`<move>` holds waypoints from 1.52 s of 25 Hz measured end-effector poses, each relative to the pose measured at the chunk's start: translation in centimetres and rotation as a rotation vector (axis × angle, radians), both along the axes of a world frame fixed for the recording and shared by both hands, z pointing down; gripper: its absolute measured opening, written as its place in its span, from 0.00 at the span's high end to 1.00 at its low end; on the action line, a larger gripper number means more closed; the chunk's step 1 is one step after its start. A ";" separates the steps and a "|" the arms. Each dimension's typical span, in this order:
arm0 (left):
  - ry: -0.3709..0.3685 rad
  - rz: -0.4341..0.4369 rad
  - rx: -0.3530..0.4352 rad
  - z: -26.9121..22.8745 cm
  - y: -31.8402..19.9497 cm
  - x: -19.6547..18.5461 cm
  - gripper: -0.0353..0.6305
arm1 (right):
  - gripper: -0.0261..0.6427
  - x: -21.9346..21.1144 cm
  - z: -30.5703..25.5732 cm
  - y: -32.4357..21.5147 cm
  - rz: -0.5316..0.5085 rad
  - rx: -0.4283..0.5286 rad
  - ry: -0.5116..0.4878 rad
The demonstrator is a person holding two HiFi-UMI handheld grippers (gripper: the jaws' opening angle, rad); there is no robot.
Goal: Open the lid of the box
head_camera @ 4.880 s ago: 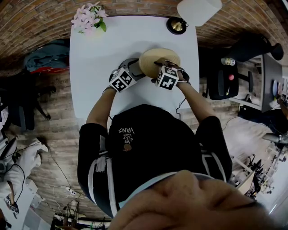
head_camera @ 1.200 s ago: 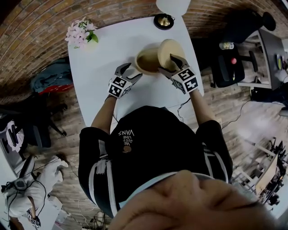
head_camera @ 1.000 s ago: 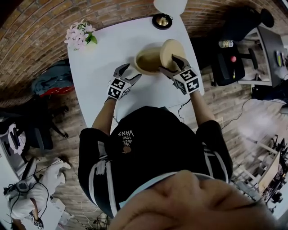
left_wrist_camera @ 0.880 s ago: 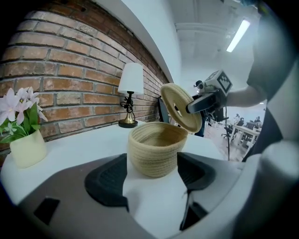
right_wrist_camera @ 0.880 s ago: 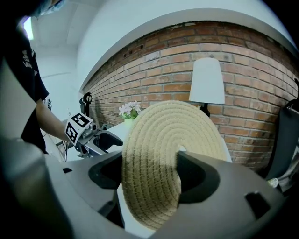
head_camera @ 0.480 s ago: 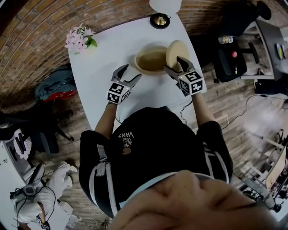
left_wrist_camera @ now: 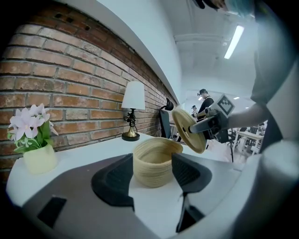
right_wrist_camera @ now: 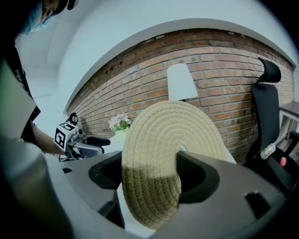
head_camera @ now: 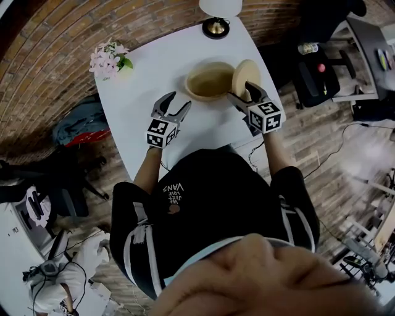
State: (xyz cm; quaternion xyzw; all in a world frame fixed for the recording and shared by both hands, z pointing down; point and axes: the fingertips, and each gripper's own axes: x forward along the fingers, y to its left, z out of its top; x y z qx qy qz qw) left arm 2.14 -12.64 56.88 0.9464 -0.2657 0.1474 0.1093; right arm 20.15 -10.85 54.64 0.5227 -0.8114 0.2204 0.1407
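A round woven box (head_camera: 208, 80) stands open on the white table (head_camera: 154, 62). Its woven lid (head_camera: 245, 75) hangs tilted on edge just right of the box, with my right gripper (head_camera: 242, 91) shut on it. In the right gripper view the lid (right_wrist_camera: 163, 154) fills the space between the jaws. My left gripper (head_camera: 178, 102) is open, drawn back to the box's near left and apart from it. Its jaws have just been closing with nothing between them. In the left gripper view the box (left_wrist_camera: 154, 161) stands ahead of the pads (left_wrist_camera: 114, 179), and the lid (left_wrist_camera: 189, 130) hangs beyond it.
A table lamp (head_camera: 216, 18) stands at the table's far edge and a pot of pink flowers (head_camera: 110, 58) at its far left corner. A black chair (head_camera: 315, 77) stands right of the table, a bag (head_camera: 80, 123) lies on the floor at its left.
The right gripper has carried the lid a little to the right, off the box, and rolled it. The left gripper has drawn back from the box and risen, its jaws narrower.
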 end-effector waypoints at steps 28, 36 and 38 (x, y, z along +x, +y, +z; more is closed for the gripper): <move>0.099 -0.053 0.093 -4.5 2.8 -4.3 0.91 | 0.46 -2.0 0.2 5.5 0.186 0.021 -0.149; 0.117 -0.067 0.105 -5.1 3.2 -5.8 0.93 | 0.46 -3.2 0.2 6.3 0.202 0.027 -0.157; 0.121 -0.065 0.102 -5.2 3.5 -6.0 0.93 | 0.46 -3.5 0.2 6.6 0.204 0.027 -0.154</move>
